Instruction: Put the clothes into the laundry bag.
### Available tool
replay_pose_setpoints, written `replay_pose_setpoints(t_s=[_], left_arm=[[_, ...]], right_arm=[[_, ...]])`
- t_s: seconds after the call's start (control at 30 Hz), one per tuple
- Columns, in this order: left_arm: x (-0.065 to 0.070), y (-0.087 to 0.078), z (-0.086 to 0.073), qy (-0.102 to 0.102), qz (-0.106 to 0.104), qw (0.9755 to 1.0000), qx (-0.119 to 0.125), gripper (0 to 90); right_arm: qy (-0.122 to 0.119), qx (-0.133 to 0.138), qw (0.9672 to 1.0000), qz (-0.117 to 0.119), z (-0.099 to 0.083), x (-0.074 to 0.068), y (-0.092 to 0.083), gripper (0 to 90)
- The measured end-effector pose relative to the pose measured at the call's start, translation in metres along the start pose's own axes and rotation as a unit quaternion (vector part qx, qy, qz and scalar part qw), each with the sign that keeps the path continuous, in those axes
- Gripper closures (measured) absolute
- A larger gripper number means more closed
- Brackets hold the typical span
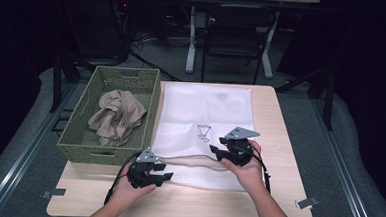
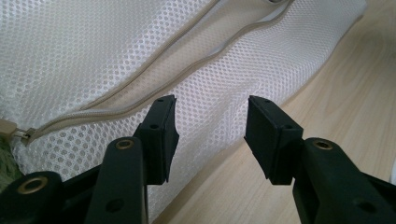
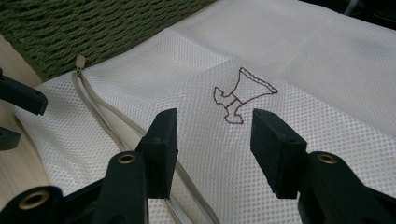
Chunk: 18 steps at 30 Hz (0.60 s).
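A white mesh laundry bag (image 1: 205,114) lies flat on the wooden table (image 1: 279,153), with a beige zipper (image 1: 193,159) running along its near end. My left gripper (image 1: 163,171) sits at the bag's near left corner, jaws open, with the mesh edge (image 2: 224,93) just ahead of its fingers and nothing pinched. My right gripper (image 1: 218,147) hovers over the bag near the zipper, jaws open over the mesh (image 3: 215,135). A dark stitched emblem (image 3: 240,95) shows just beyond it. The zipper pull (image 3: 80,61) rests at the bag's left end, by the basket.
A green woven basket (image 1: 79,147) stands left of the bag, touching its edge, with a crumpled beige garment (image 1: 116,115) inside. Bare table runs along the right side and near edge. A chair (image 1: 235,30) and table legs stand beyond the far edge.
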<state>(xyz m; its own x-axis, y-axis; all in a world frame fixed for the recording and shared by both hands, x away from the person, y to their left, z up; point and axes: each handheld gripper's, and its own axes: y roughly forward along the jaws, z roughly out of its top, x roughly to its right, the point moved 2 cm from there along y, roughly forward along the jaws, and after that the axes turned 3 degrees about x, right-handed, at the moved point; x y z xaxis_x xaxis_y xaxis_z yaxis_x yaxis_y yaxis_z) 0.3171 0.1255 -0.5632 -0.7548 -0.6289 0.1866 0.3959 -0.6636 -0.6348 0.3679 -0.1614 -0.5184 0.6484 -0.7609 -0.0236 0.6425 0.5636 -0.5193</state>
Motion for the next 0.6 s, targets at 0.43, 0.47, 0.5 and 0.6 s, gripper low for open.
replay_pose_setpoints(t_s=[0.43, 0.47, 0.5, 0.6], left_arm=[[0.001, -0.001, -0.001, 0.007, -0.004, 1.0, 0.0, 50.3], [0.001, -0.001, -0.002, 0.006, -0.005, 1.0, -0.001, 50.3], [0.001, -0.001, -0.002, 0.007, -0.004, 1.0, 0.001, 50.3], [0.002, 0.0, -0.002, 0.005, -0.004, 1.0, 0.001, 50.4]], right_arm=[[-0.023, 0.004, 0.9997, 0.01, -0.012, -0.008, 0.004, 60.6], [-0.023, 0.003, 0.9997, 0.01, -0.013, -0.01, 0.005, 61.5], [-0.026, 0.002, 0.9996, 0.012, -0.015, -0.011, 0.005, 61.9], [-0.036, -0.005, 0.9991, 0.021, -0.019, -0.019, 0.01, 61.9]])
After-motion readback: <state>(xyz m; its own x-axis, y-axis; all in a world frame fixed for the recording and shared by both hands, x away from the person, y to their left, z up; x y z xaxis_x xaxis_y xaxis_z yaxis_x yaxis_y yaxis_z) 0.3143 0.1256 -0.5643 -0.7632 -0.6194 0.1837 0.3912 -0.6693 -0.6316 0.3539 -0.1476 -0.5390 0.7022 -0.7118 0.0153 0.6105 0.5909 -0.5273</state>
